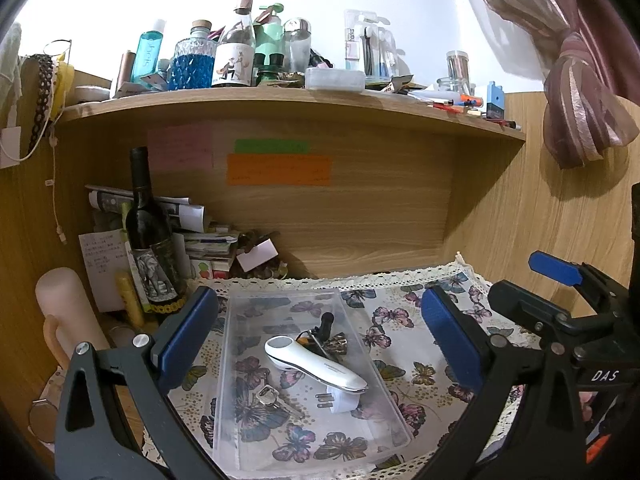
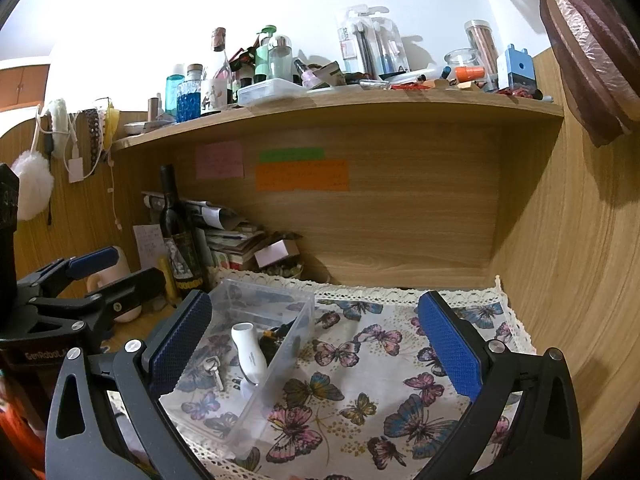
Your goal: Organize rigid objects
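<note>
- the clear plastic bin point(image 1: 362, 364) sits on the butterfly-print cloth point(image 2: 372, 380) covering the bench, and the rigid stuff is already inside it: a white handheld device point(image 1: 312, 364), a white plug adapter point(image 1: 340, 398) tucked under its lower end, a silver key point(image 1: 272, 396) and a small dark bronze clip thing point(image 1: 326, 338) behind
- the white device is the big one. smooth glossy plastic, rounded and slightly tapered, long axis running diagonally from upper left to lower right in the left wrist view
- key relation: the bin is straight ahead of the left hand-held gripper point(image 1: 320, 328), basically centered between its blue pads, so left is the nearer one. from the right hand-held gripper point(image 2: 316, 346) the bin is off to the left, up against its left finger, with mostly bare cloth between the fingers
- both hand-held grippers are spread wide and holding nothing
- my guess is the sorting is about done, nothing loose shows on the cloth. if anything else gets moved, the left side has the cleaner line
- bin walls are thin and see-through, easy to bump
- further out: lace trim on the cloth, a dark wine bottle point(image 1: 150, 232) and paper stacks at the left, a cluttered wooden shelf point(image 1: 288, 104) above
</note>
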`<move>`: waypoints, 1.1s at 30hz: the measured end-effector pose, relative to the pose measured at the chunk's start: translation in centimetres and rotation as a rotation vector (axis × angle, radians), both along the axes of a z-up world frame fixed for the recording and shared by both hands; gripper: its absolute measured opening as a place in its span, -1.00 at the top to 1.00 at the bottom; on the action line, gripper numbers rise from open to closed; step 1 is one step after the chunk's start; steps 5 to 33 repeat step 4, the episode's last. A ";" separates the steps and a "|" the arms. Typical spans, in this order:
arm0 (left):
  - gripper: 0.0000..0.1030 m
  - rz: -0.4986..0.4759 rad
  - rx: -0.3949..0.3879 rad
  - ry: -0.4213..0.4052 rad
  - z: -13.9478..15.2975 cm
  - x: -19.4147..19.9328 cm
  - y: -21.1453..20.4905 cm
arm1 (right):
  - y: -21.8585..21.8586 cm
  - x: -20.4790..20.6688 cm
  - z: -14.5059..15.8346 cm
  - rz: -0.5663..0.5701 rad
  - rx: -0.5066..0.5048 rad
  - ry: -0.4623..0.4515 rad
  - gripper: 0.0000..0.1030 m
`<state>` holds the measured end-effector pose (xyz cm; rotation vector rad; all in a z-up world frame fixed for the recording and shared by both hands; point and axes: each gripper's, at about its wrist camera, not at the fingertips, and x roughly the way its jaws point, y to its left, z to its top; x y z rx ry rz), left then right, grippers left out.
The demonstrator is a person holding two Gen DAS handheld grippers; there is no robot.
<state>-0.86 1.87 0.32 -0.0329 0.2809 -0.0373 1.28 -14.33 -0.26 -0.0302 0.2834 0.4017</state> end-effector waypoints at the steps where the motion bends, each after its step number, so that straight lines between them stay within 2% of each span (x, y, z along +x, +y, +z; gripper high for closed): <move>1: -1.00 0.003 0.003 -0.002 0.0 0.0 0.0 | 0.0 0.1 0.0 0.002 0.000 0.002 -1.00; 33: -1.00 0.002 0.003 -0.001 -0.1 0.0 0.1 | 0.0 0.1 0.1 0.006 -0.003 0.002 -1.00</move>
